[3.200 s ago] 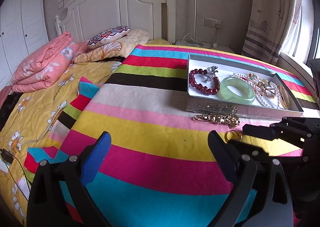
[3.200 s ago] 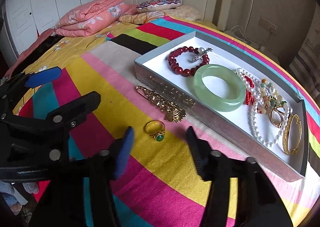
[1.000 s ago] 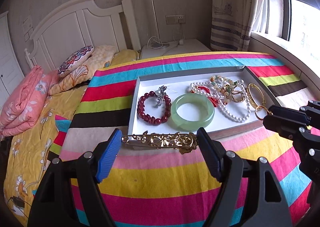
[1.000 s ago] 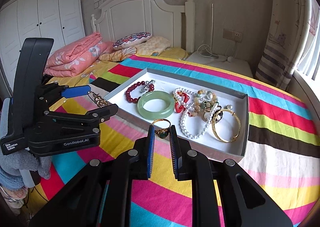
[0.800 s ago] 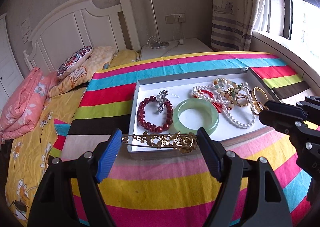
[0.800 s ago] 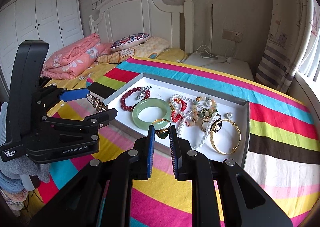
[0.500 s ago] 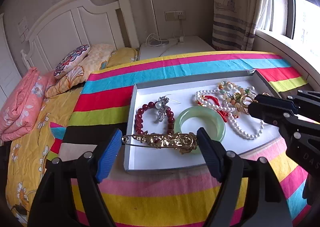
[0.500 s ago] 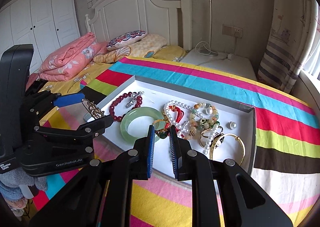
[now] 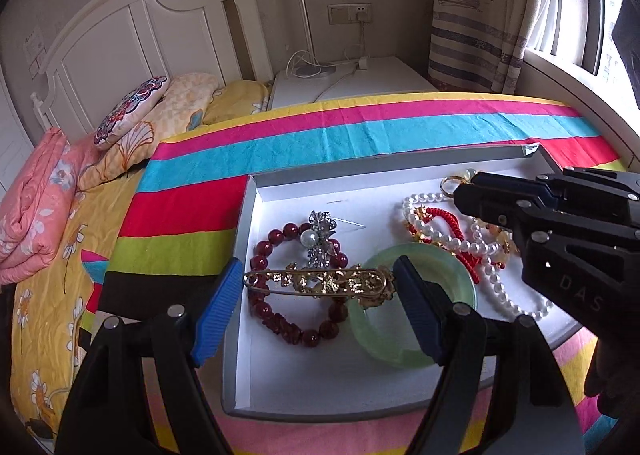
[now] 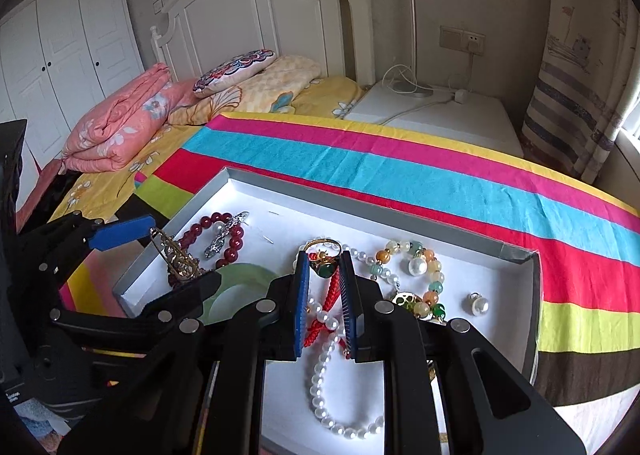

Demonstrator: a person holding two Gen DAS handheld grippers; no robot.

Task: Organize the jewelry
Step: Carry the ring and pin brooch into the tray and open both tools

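Note:
My left gripper is shut on a long gold brooch, held end to end above the grey jewelry box. The brooch also shows in the right wrist view. My right gripper is shut on a gold ring with a green stone, held over the box. Inside lie a dark red bead bracelet, a green jade bangle, a silver brooch, a white pearl strand, a red cord, a mixed bead bracelet and a pearl earring.
The box sits on a striped blanket on a bed with pillows and a folded pink quilt at the left. A white nightstand with a lamp, a headboard and a curtain stand behind.
Both grippers have moved forward and now hang over the box. Earlier they picked the brooch and the ring up off the blanket.

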